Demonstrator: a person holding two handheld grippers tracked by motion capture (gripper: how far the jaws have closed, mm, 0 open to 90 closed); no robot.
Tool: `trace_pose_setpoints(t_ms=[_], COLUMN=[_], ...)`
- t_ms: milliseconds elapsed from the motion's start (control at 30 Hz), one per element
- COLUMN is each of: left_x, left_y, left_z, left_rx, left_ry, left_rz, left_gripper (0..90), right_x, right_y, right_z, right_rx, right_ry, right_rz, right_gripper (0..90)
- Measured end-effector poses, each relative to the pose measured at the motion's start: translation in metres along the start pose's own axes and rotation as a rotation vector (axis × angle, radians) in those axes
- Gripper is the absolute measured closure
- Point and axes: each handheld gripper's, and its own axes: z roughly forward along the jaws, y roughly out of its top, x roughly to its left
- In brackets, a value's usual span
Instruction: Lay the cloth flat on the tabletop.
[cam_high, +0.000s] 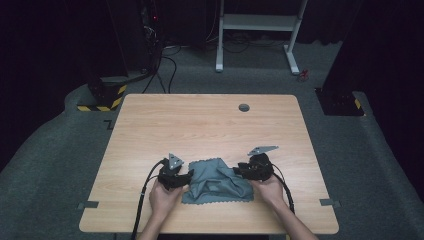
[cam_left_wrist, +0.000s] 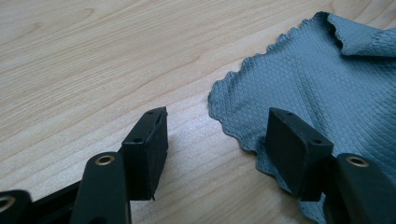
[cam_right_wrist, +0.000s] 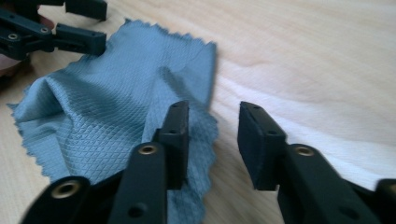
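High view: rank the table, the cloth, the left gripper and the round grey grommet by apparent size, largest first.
1. table
2. cloth
3. left gripper, about matched by the right gripper
4. grommet, smallest, though it lies farther from the camera, which shrinks it somewhat.

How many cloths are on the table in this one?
1. A single grey-blue cloth lies rumpled near the table's front edge, between the left gripper and the right gripper, both with jaws open. A second layer underneath cannot be excluded.
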Motion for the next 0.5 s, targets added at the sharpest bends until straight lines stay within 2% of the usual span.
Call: trace_pose_setpoints(t_ms=[33,67,100,133,167,267,300,367,400,433,500], left_x=[0.000,0.000,0.000,0.000,0.000,0.000,0.000,0.000,0.000,0.000,0.000], left_y=[0.000,0.000,0.000,0.000,0.000,0.000,0.000,0.000,0.000,0.000,0.000], left_z=[0.000,0.000,0.000,0.000,0.000,0.000,0.000,0.000,0.000,0.000,0.000], left_rx=[0.000,0.000,0.000,0.000,0.000,0.000,0.000,0.001,0.001,0.000,0.000], left_ry=[0.000,0.000,0.000,0.000,0.000,0.001,0.001,0.001,0.001,0.001,0.001], left_rz=[0.000,0.000,-0.001,-0.001,-0.001,-0.001,-0.001,-0.001,-0.001,0.000,-0.001], left_gripper=[39.5,39.5,39.4,39.4,39.4,39.3,39.4,39.4,39.4,39.4,39.4], right_x=[0.001,0.001,0.005,0.014,0.021,0.042,0.042,0.059,0.074,0.074,0.084], right_y=[0.000,0.000,0.000,0.000,0.000,0.001,0.001,-0.002,-0.009,-0.009,-0.017], right_z=[0.002,0.002,0.004,0.004,0.003,-0.001,-0.001,-0.004,-0.003,-0.003,0.002], right_rx=[0.007,0.007,0.004,-0.018,-0.026,-0.047,-0.047,-0.051,-0.033,-0.033,0.010], right_ry=[0.013,0.013,0.023,0.027,0.023,-0.005,-0.005,-0.020,-0.027,-0.027,-0.057], right_rz=[-0.005,-0.005,-0.037,-0.094,-0.125,-0.260,-0.260,-0.342,-0.425,-0.425,-0.498], right_gripper=[78.4,78.4,84.2,88.9,89.2,89.4,89.4,89.2,87.7,87.7,83.6])
